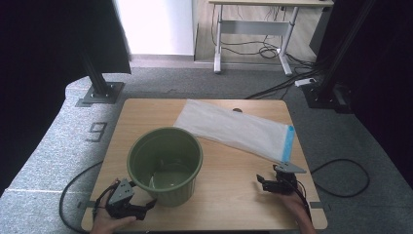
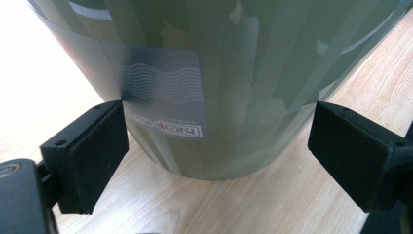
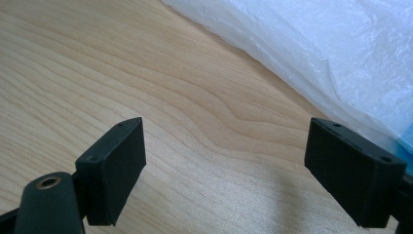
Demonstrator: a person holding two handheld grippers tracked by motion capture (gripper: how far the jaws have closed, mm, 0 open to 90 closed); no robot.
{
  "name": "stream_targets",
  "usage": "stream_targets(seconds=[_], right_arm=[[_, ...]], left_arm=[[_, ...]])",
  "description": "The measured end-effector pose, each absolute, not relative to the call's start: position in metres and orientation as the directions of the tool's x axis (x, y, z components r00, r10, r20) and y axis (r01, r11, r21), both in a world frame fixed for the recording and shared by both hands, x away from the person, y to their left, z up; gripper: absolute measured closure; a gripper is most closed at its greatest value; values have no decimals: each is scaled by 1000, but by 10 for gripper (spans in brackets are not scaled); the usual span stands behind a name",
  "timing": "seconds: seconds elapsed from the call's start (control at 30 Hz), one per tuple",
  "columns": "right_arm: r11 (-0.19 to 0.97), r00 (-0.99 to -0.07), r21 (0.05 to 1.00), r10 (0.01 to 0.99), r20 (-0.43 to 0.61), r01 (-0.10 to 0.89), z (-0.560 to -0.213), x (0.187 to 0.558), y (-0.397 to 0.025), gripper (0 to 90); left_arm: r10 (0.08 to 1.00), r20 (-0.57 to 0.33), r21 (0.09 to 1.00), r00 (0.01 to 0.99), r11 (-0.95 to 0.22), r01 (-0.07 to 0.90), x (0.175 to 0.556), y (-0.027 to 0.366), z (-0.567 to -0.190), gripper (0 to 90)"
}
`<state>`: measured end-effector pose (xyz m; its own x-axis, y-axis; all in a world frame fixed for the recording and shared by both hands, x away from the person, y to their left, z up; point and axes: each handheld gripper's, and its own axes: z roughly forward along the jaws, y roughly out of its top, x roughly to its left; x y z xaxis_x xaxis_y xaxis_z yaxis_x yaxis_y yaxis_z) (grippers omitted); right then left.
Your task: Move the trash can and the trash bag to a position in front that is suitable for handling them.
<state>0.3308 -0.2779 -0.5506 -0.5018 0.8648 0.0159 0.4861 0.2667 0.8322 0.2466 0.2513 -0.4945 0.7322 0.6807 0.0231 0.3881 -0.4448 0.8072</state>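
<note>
The green bucket point(image 1: 165, 163) stands upright on the near-left part of the wooden surface point(image 1: 234, 185), empty as far as its inside shows. A grey label point(image 2: 165, 92) sits on its lower wall. The left tool point(image 1: 139, 210) is at the bucket's base on the near side, its jaws spread wide on either side of the wall without touching it. In the left gripper view point(image 2: 214, 146) the curved wall bulges between the two black pads.

The step in hand looks like steadying or gripping the bucket. The smooth, rounded wall is wider than the jaw gap there, so a grip on the rim would likely hold better than a squeeze low on the body.

The right tool point(image 1: 267, 184) rests near the front-right edge, jaws also wide apart and holding nothing. In the right gripper view point(image 3: 224, 161) bare wood lies between them. Just beyond it lies a flat white plastic bag point(image 1: 234, 129) with a blue strip point(image 1: 289, 143) at its near end, reaching diagonally toward the far edge behind the bucket.

Nothing stands between either tool and its target; a cable point(image 1: 341, 178) trails off the right side, clear of the work.
</note>
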Motion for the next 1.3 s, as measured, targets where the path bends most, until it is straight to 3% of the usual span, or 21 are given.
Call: stream_targets(seconds=[0.63, 1.03, 1.3], right_arm=[[251, -478, 840, 879, 10, 480, -550, 299, -285, 141], [240, -488, 823, 872, 50, 514, -551, 302, -287, 139], [236, -488, 813, 870, 67, 533, -552, 303, -287, 134]], left_arm=[[625, 47, 793, 780, -498, 351, 304, 185, -494, 97], [654, 63, 779, 754, -504, 372, 330, 151, -492, 98], [711, 105, 780, 696, -493, 386, 328, 152, -488, 106]])
